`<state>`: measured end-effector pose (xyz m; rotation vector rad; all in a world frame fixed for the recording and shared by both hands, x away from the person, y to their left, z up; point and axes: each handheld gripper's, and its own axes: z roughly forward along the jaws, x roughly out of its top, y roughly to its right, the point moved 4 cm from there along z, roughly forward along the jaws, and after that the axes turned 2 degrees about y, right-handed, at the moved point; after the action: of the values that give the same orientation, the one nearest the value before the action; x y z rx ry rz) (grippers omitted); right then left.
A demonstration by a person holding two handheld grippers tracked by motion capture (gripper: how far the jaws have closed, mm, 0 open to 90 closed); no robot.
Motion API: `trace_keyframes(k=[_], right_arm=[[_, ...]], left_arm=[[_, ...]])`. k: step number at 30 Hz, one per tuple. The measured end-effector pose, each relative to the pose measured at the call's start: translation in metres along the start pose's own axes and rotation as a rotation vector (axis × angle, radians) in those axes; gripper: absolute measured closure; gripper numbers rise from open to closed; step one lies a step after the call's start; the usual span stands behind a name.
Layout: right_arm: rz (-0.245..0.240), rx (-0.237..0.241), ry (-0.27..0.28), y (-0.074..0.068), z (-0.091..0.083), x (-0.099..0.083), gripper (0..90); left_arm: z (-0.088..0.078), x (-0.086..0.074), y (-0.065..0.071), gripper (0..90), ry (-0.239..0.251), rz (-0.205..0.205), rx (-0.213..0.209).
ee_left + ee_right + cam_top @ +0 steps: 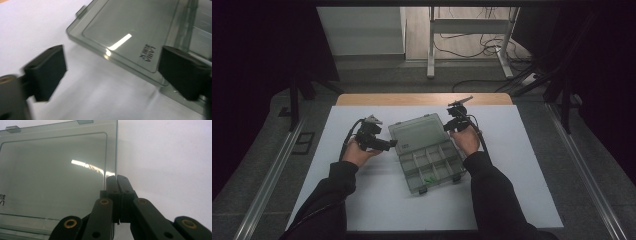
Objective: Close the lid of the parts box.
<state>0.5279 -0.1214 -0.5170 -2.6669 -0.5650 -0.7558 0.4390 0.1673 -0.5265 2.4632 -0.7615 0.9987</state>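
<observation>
In the high view, a transparent grey organizer box point(427, 152) is seen lying open near the middle of the white bench point(522, 165), with its lid point(416, 131) folded back flat on the far side and its divided tray point(432, 167) on the near side. Some small green pieces point(429, 180) are seen in one compartment at the near edge of the tray; what they are cannot be told. The left hand-held gripper point(388, 145) is held by the person's left hand point(357, 151) just beside the left edge of the box and is pointed toward it. The right hand-held gripper point(452, 122) is held by the right hand point(468, 141) at the right edge of the lid, and a grey plate point(460, 101) is carried on top of it. Dark sleeves are worn on both forearms. In the left gripper view, the two black jaws of the left hand-held gripper point(112, 72) are seen wide apart, with nothing between them except the white bench and a corner of the lid point(130, 32); printed letters point(148, 53) are seen on the lid near the right jaw. In the right gripper view, the jaws of the right hand-held gripper point(117, 180) are pressed together at the right edge of the lid point(55, 175); whether that edge is clamped between them cannot be told. A bright reflection is seen on the lid surface.
</observation>
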Motion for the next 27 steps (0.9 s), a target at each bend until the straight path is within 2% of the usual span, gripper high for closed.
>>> trace_keyframes(k=[1, 5, 7, 10, 13, 15, 18, 27], right_arm=[[-0.002, 0.001, 0.003, 0.0, 0.0, 0.0, 89.2], [-0.004, 0.009, 0.013, 0.0, -0.001, 0.0, 89.1], [-0.001, 0.013, 0.019, 0.0, -0.001, 0.0, 89.1], [0.002, 0.017, 0.024, 0.001, -0.001, 0.0, 89.0], [0.004, 0.021, 0.027, 0.001, -0.002, -0.001, 89.0], [0.004, 0.021, 0.029, 0.002, -0.002, -0.001, 88.9], [0.007, 0.025, 0.036, 0.002, -0.002, -0.001, 89.0], [0.002, 0.025, 0.038, 0.002, -0.003, -0.001, 88.7]], left_arm=[[-0.001, -0.001, -0.002, 21.2, 0.006, -0.013, -0.001], [-0.004, -0.005, -0.008, 45.5, 0.012, -0.046, -0.052], [-0.002, -0.009, -0.01, 56.5, -0.001, -0.041, -0.047], [0.002, -0.014, -0.011, 73.7, -0.041, -0.034, -0.061], [0.009, -0.017, -0.009, 85.0, -0.063, -0.028, -0.069], [0.013, -0.018, -0.007, 88.6, -0.076, -0.017, -0.074], [0.019, -0.019, -0.004, 89.5, -0.096, 0.007, -0.066], [0.029, -0.019, -0.001, 89.6, -0.093, 0.026, -0.031]])
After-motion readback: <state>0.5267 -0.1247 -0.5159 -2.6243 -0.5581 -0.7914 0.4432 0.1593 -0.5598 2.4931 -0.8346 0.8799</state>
